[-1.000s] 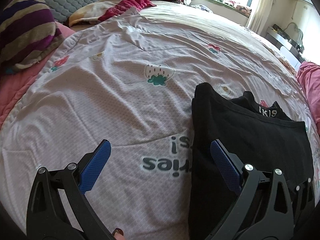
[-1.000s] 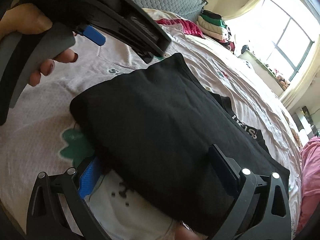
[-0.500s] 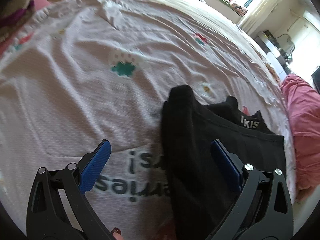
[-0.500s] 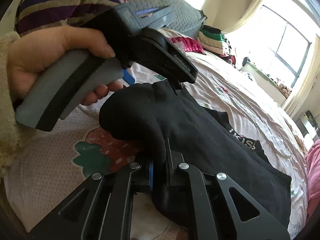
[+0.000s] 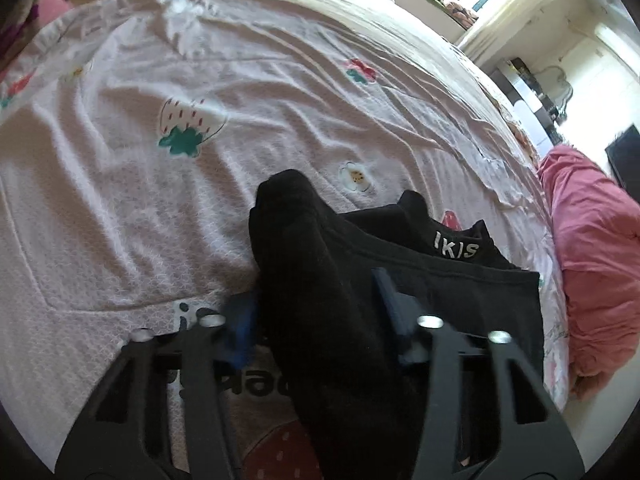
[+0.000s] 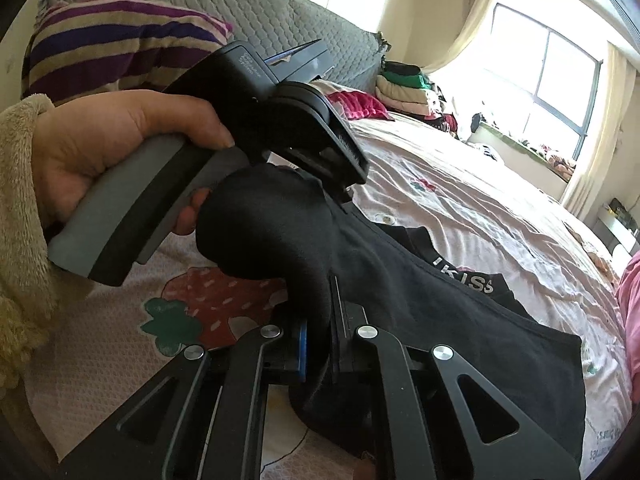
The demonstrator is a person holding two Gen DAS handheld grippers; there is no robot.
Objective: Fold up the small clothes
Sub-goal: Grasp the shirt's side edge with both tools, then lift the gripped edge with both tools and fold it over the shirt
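A black garment (image 5: 440, 292) with white lettering on its waistband (image 5: 456, 246) lies on a pale strawberry-print bedspread (image 5: 160, 220). My left gripper (image 5: 316, 312) has its jaws closing around a raised fold of the garment. That fold fills the gap, and the blue pads (image 5: 242, 330) meet its sides. In the right wrist view my right gripper (image 6: 318, 344) is shut on the near edge of the garment (image 6: 440, 320), which bunches up above it. A hand (image 6: 120, 148) in a fluffy cream sleeve holds the left gripper's handle just beyond that bunch.
A pink blanket (image 5: 592, 248) lies along the bed's right side. A striped pillow (image 6: 112, 40) and a grey quilted headboard (image 6: 280, 12) are at the head end. Folded clothes (image 6: 408, 88) are stacked near a bright window (image 6: 552, 72).
The left jaws went from wide apart to narrow around the garment's fold. The right gripper closed on the garment's edge and raised it, bunching the cloth toward the left gripper.
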